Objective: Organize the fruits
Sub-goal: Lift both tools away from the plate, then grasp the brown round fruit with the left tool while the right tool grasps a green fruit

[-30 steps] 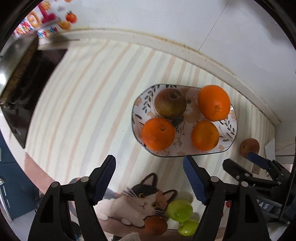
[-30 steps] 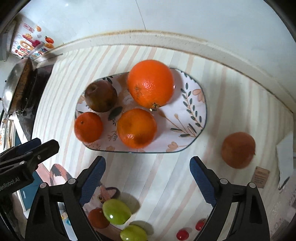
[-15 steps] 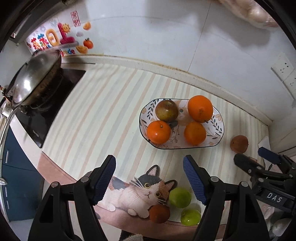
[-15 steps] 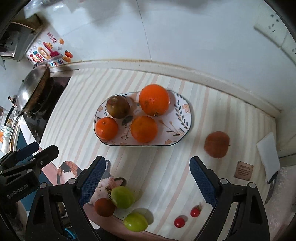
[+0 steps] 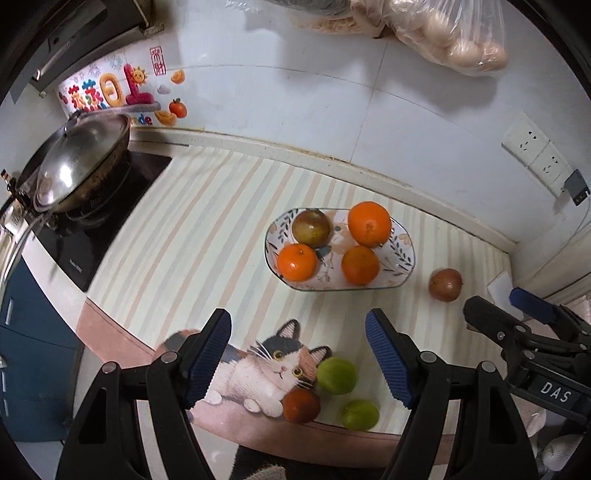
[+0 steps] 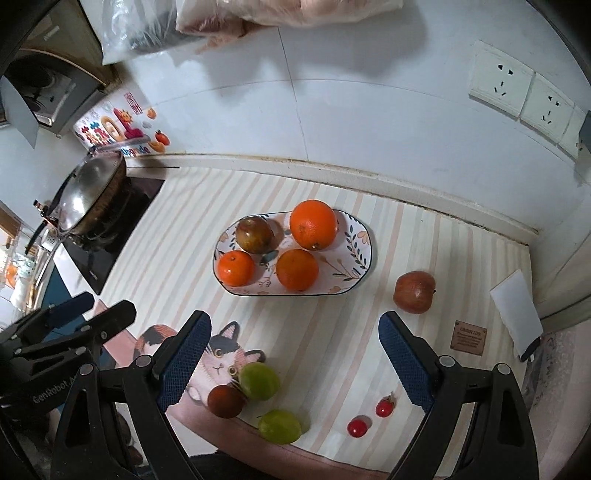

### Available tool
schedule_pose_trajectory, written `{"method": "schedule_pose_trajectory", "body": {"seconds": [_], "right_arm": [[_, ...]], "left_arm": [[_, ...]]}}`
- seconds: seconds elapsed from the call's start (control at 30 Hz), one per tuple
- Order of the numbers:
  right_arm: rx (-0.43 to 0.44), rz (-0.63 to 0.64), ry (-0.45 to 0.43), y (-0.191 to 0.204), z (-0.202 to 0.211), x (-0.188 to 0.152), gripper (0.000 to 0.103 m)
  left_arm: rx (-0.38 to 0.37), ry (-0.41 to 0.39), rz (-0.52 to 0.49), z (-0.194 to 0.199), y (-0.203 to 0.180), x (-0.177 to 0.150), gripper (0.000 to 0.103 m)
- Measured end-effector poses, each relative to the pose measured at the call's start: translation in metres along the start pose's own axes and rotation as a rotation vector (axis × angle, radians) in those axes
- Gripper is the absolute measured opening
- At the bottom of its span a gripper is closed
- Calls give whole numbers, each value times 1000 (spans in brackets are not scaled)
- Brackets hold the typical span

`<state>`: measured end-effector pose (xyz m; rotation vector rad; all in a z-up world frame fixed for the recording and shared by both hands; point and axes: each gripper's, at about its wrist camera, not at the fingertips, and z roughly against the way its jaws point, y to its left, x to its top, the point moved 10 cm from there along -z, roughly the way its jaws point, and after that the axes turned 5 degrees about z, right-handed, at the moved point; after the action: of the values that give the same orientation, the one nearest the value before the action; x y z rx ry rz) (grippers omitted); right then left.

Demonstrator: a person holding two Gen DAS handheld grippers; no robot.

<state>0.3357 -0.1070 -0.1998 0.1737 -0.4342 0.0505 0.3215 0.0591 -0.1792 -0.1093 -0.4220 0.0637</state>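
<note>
A patterned oval plate (image 5: 404, 258) (image 6: 360, 251) on the striped mat holds three oranges (image 5: 369, 223) (image 6: 313, 229) and a dark brownish fruit (image 5: 311, 228) (image 6: 255, 234). A red apple (image 5: 445, 285) (image 6: 413, 291) lies right of the plate. Two green fruits (image 5: 337, 375) (image 6: 259, 380) and a dark red fruit (image 5: 301, 404) (image 6: 225, 401) lie near the front edge. Two cherry tomatoes (image 6: 384, 408) lie front right. My left gripper (image 5: 298, 363) is open and empty above the front edge. My right gripper (image 6: 295, 363) is open and empty too.
A lidded wok (image 5: 74, 166) (image 6: 90, 188) sits on the black stove at the left. Wall sockets (image 6: 524, 96) are at the back right. A white card (image 6: 517, 314) and a small brown label (image 6: 469, 338) lie at the right. Bags (image 5: 443, 33) hang above.
Both grippers have pulled back and up from the plate, so the view widens and the fruits look smaller. Both stay open. No fruit has moved.
</note>
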Motion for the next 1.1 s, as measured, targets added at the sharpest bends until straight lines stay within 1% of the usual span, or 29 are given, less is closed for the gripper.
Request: {"method": "schedule_pose_trajectory", "body": {"seconds": [0.1, 0.2, 0.23, 0.3, 0.33, 0.4, 0.43, 0.53, 0.63, 0.67, 0.7, 0.73, 0.77, 0.8, 0.83, 0.9, 1.0, 1.1], "right_arm": [[47, -26, 48, 0, -10, -13, 94], [96, -56, 131, -2, -34, -37, 94], [121, -68, 174, -3, -46, -50, 94], [155, -94, 234, -4, -64, -68, 94], [171, -117, 275, -6, -76, -80, 94], [214, -158, 355, -8, -96, -104, 94], [232, -182, 386, -10, -105, -115, 94], [260, -227, 462, -13, -128, -146, 92], [279, -252, 507, -12, -141, -167, 92], [285, -258, 524, -11, -145, -174, 92], [291, -260, 535, -9, -148, -179, 92], [297, -265, 545, -7, -152, -183, 92], [303, -269, 558, -6, -156, -188, 92], [309, -274, 567, -4, -159, -190, 92], [316, -283, 579, -1, -162, -194, 92], [333, -298, 604, 6, -169, -202, 92], [340, -307, 633, 14, -180, -210, 90], [326, -305, 655, 20, -191, -217, 78]], "left_arm": [[10, 31, 1, -7, 4, -12, 74], [41, 100, -16, -28, 9, -35, 74], [50, 145, -24, -41, 11, -48, 74], [67, 202, -39, -59, 13, -67, 74], [71, 255, -47, -75, 15, -82, 74], [66, 339, -43, -99, 16, -105, 74], [61, 365, -38, -105, 16, -113, 74], [40, 481, 9, -138, 17, -144, 74], [29, 544, 38, -160, 18, -159, 74], [30, 560, 38, -169, 17, -164, 74], [42, 566, 38, -176, 19, -168, 71], [26, 565, 48, -178, 17, -169, 63], [-5, 561, 74, -179, 15, -169, 58], [-13, 556, 89, -179, 15, -169, 52], [9, 542, 87, -177, 17, -168, 52], [23, 525, 87, -174, 21, -168, 52], [39, 532, 98, -168, 34, -173, 52], [48, 543, 110, -166, 45, -177, 52]]}}
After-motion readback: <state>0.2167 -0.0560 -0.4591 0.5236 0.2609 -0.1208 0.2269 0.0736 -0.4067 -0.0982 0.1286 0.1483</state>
